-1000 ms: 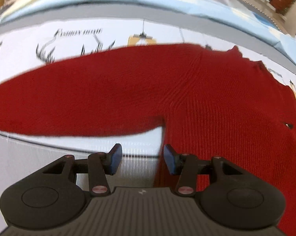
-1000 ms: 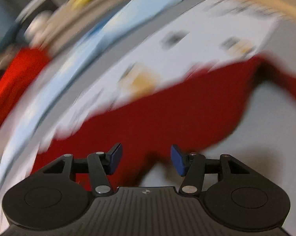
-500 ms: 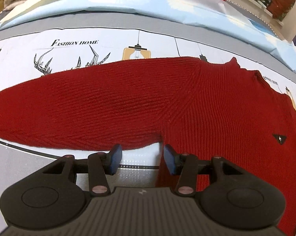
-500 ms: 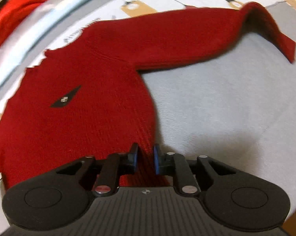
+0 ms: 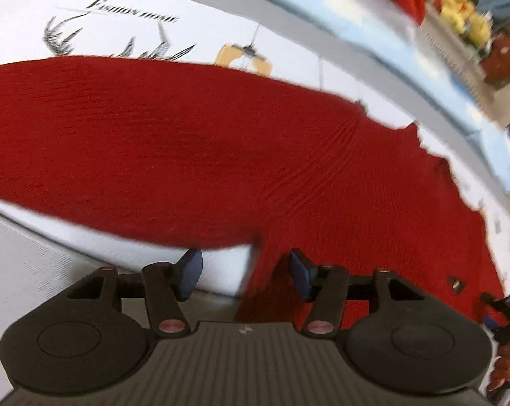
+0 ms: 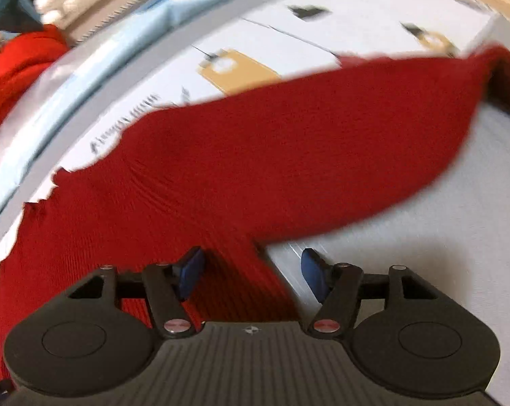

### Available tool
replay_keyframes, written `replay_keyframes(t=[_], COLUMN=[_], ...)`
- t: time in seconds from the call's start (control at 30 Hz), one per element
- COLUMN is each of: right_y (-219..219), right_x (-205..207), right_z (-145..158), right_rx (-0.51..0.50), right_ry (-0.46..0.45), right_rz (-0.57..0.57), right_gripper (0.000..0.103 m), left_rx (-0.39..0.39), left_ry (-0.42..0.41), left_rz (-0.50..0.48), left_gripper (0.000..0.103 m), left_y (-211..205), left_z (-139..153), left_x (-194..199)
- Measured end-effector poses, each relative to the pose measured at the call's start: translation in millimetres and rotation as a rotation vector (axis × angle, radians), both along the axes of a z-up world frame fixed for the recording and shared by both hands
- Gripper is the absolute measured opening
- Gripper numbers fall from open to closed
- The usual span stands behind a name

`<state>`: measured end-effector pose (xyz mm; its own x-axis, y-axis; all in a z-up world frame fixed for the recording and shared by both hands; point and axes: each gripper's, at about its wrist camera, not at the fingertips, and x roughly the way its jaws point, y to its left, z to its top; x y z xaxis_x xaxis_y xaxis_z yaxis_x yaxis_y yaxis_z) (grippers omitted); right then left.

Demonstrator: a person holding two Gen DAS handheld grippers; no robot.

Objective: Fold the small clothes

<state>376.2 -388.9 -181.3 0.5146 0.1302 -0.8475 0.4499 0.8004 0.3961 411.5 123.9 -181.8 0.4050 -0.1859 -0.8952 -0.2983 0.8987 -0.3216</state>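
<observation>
A red ribbed-knit sweater (image 5: 288,169) lies spread flat, front up, on a white printed sheet (image 5: 126,27) bearing black lettering, sketch motifs and a tan tag design; grey fabric (image 6: 441,237) borders the sheet on the near side. A small dark triangular badge (image 5: 455,283) sits on the sweater's chest. In the left wrist view one sleeve runs out to the left, and the left tongs (image 5: 244,272) stand over the armpit, where the sleeve's lower edge meets the side seam. Their jaws have just been opening; the blue pads (image 5: 190,270) stand apart with the sweater's side edge lying below the gap, not pressed by either pad. In the right wrist view the other sleeve runs out to the right, its cuff end turned up. The right tongs (image 6: 251,270) are over the matching armpit; their jaws have likewise just been opening, and the pads (image 6: 314,270) are spread, one over red knit, the other over grey fabric, gripping nothing. At the far edge lie a second red garment (image 6: 14,67), a pale blue cloth (image 5: 373,23) and yellow soft toys (image 5: 464,17). Both views are motion-blurred.
</observation>
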Motion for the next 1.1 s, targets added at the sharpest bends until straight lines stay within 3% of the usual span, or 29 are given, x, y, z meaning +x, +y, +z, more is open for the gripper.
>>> replay_keyframes(t=[0.03, 0.1, 0.13, 0.17, 0.23, 0.33, 0.4, 0.43, 0.5, 0.57, 0.63, 0.7, 0.8, 1.0, 1.1], right_y=[-1.5, -2.0, -1.2, -2.3, -4.9, -2.4, 3.2, 6.4, 16.9, 29.6, 34.1, 36.2, 40.1, 32.7, 25.1], right_x=[0.3, 2.0, 2.6, 1.0, 5.4, 14.1, 24.6, 31.2, 44.4, 50.4, 45.3, 36.0, 20.3, -34.3, -68.2], right_z=[0.2, -1.1, -1.0, 0.4, -2.0, -2.8, -2.2, -0.8, 3.3, 4.2, -1.8, -4.7, 2.1, 3.8, 8.4], right_rx=[0.006, -0.006, -0.027, -0.043, -0.040, -0.022, 0.048, 0.100, 0.130, 0.062, 0.027, 0.017, -0.029, 0.088, 0.204], right_ry=[-0.004, -0.006, -0.009, -0.014, -0.022, -0.062, -0.150, -0.203, -0.238, -0.177, -0.113, -0.084, -0.057, 0.015, 0.091], right_rz=[-0.008, -0.040, -0.048, -0.054, -0.074, -0.077, -0.031, 0.006, 0.106, 0.186, 0.215, 0.256, 0.328, 0.372, 0.355], right_gripper=[0.061, 0.048, 0.037, 0.029, 0.022, 0.016, 0.015, 0.015, 0.016, 0.022, 0.033, 0.032, 0.031, 0.032, 0.032], left_rx=[0.001, 0.022, 0.029, 0.035, 0.072, 0.143, 0.222, 0.254, 0.224, 0.157, 0.186, 0.230, 0.254, 0.236, 0.229], left_ry=[-0.015, -0.042, -0.048, -0.054, -0.082, -0.170, -0.204, -0.204, -0.156, -0.110, -0.054, 0.028, 0.059, 0.100, 0.066], left_rz=[0.013, 0.015, 0.003, -0.005, 0.000, 0.089, 0.131, 0.139, 0.137, 0.068, -0.012, -0.090, -0.152, -0.216, -0.249], left_gripper=[0.058, 0.036, 0.018, 0.014, 0.010, 0.009, 0.010, 0.011, 0.015, 0.022, 0.026, 0.026, 0.026, 0.026, 0.026], left_y=[-0.9, -5.9, -8.8, -11.1, -9.0, 8.9, 14.1, 15.3, 20.9, 20.9, 15.0, 9.2, 5.7, 4.4, -3.4], left_z=[-0.7, -1.2, -2.4, -2.9, 2.1, 20.8, 29.8, 32.7, 33.8, 32.1, 30.3, 22.8, 23.6, 30.6, 61.4], left_x=[1.3, 4.5, 6.5, 8.0, 8.6, 3.8, 1.1, 1.3, 3.0, 2.5, 0.6, -1.1, -12.7, -53.0, -78.6])
